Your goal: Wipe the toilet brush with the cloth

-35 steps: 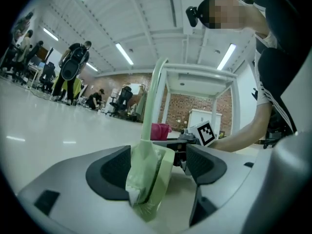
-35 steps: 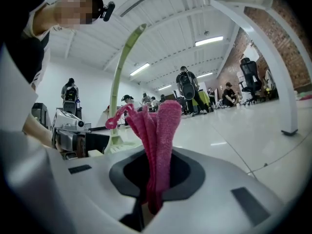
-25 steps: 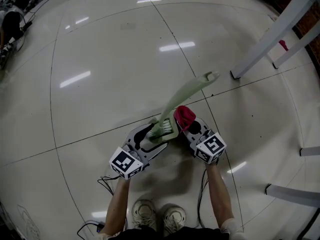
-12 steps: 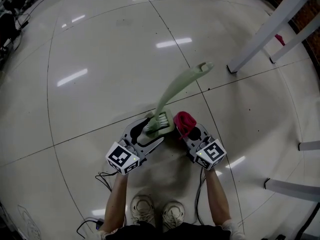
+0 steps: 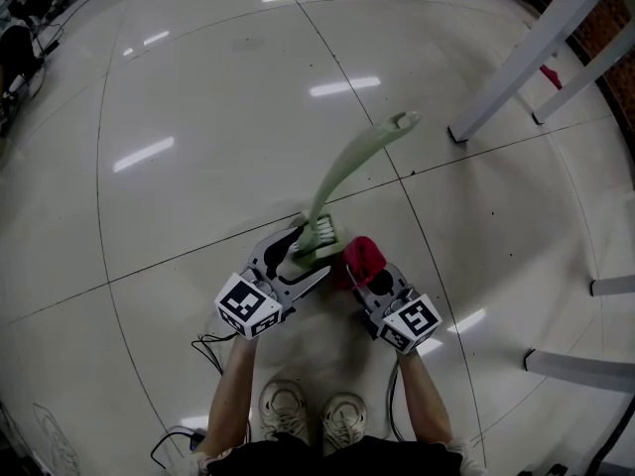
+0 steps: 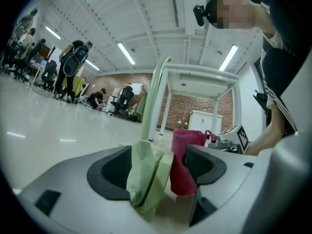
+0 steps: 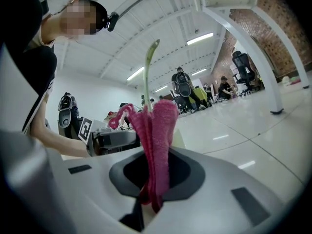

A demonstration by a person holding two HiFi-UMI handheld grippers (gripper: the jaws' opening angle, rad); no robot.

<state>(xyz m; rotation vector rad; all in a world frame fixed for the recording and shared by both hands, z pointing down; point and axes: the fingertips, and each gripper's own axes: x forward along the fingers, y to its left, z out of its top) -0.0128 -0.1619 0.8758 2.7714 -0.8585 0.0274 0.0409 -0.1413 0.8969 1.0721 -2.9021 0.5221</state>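
Left tool (image 6: 157,165): jaws drawn part-way in and clamped on the head end of the toilet brush (image 6: 147,172), which sits against one pad. The pale green handle rises out of the jaws and, in the head view, slants up and away from the person. Right tool (image 7: 154,173): jaws together on the lower fold of the red cloth (image 7: 157,128), the rest standing up out of them as a loose bunch. In the left gripper view the cloth stands just beside the brush head, within the span of the left jaws. Whether the two are touching cannot be settled.

Handling, by judgement:
- **Brush:** It looks like light moulded plastic, stiff, and probably slippery along the smooth handle. The long handle gives leverage, so rubbing far up it may swing the brush in the jaws. The broad head block is the sounder place to hold, and leaves the handle free for wiping.
- **Cloth:** It is soft, fleecy and limp, so it will fold around the brush rather than push against it. It is best pinched low with a good bunch left standing clear, as found.

Surface: no table carries the work. Both tools are held low over a floor (image 5: 198,127) of large pale glossy tiles with dark joints, which shows lamp reflections. The person's shoes (image 5: 283,415) are directly beneath, with cables (image 5: 210,353) lying near them. White frame legs (image 5: 516,58) stand well apart at the upper right.

Room: an open hall with strip lights overhead and a brick wall (image 6: 195,101). People and chairs are far off.
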